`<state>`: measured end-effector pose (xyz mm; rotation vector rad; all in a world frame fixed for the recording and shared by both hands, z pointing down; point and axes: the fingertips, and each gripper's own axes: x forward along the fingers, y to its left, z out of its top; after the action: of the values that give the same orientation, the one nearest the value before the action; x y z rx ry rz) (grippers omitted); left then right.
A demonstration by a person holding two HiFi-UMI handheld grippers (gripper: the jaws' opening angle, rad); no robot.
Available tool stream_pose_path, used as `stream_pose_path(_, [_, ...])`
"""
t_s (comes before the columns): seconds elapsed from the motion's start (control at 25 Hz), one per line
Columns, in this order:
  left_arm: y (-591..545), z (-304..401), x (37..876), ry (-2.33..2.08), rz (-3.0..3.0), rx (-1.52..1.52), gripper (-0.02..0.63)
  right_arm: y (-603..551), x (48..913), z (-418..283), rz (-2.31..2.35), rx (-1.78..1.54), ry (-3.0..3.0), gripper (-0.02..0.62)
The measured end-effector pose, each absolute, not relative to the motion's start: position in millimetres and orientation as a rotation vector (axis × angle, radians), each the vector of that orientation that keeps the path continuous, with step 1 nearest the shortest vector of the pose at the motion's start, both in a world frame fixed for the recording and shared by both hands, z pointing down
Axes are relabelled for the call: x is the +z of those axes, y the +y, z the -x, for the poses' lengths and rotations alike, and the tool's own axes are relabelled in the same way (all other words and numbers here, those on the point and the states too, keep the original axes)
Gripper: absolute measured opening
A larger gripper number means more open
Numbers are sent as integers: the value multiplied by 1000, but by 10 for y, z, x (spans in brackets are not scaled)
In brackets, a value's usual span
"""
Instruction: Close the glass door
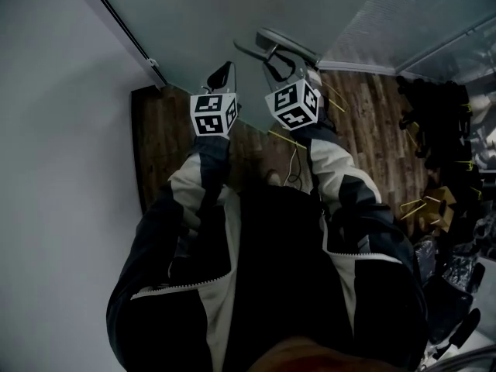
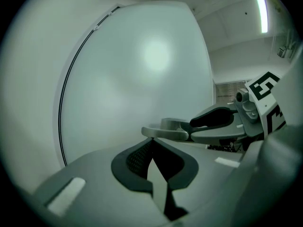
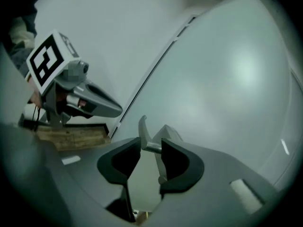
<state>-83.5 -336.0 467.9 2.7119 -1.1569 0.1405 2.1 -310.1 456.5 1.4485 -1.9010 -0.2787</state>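
Head view dim; the door (image 1: 217,14) runs out of frame at top, and whether it is latched cannot be told. It faces both grippers closely. The right gripper (image 3: 150,145) has jaws apart, handle (image 3: 143,129) between them. The left gripper (image 2: 152,144) has jaws together, just beside handle.

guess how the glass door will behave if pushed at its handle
The door is a large flat frosted pane, so it is probably stiff and heavy, moving slowly. Its metal handle looks smooth and thin; the open right gripper around it could slip. The glass is likely fragile if slammed.
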Motion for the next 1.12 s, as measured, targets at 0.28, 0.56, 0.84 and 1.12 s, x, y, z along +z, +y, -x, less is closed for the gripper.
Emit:
stream_pose_path(0.28, [-3314, 737, 4488, -1157, -2738, 153, 3, -3169, 4685, -35, -1097, -582, -1542, 195])
stream_pose_path(0.56, [-3335, 710, 4480, -1143, -2746, 159, 3, -3318, 4777, 8, -981, -686, -1395, 154])
stream_pose_path(0.84, [-3372, 722, 4527, -1149, -2739, 162, 3, -3385, 4821, -21, -983, -676, -1363, 124])
stream_pose_path(1.12, [-3389, 651, 4574, -1162, -2741, 161, 3, -3474, 4882, -155, -988, -676, -1369, 129])
